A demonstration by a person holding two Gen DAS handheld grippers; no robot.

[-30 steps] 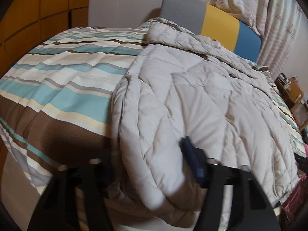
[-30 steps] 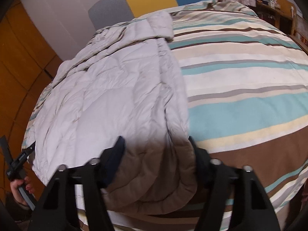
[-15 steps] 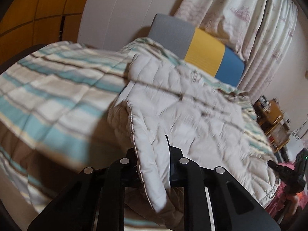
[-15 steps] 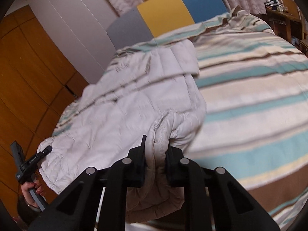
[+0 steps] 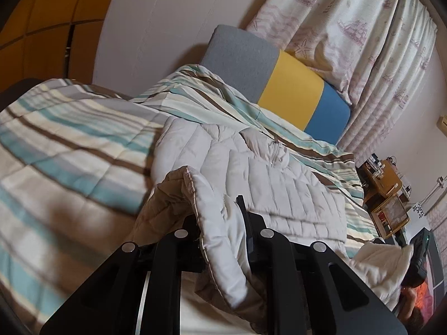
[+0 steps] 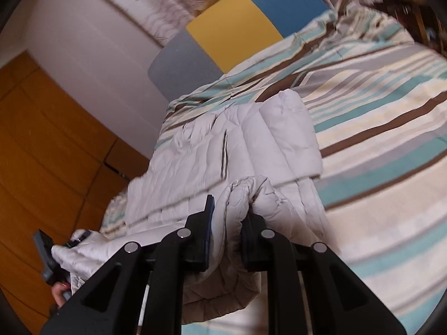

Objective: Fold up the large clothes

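A pale quilted down jacket (image 5: 273, 184) lies on a striped bed, collar toward the headboard. My left gripper (image 5: 220, 223) is shut on the jacket's lower left hem and holds it lifted above the bed. In the right wrist view my right gripper (image 6: 227, 217) is shut on the jacket's (image 6: 245, 145) lower right hem, also lifted. Each gripper shows at the edge of the other's view: the left gripper (image 6: 46, 254) in the right wrist view, the right gripper (image 5: 419, 254) in the left wrist view.
The striped duvet (image 5: 69, 145) covers the bed. A grey, yellow and blue headboard (image 5: 290, 89) stands at the back under patterned curtains (image 5: 349, 33). An orange wardrobe (image 6: 42, 153) is on the left. A wooden side table (image 5: 388, 195) with clutter stands at the right.
Both grippers closed on the jacket's lower hem and raised it off the bed toward the collar. The jacket's lower half now hangs folded up from the fingers.
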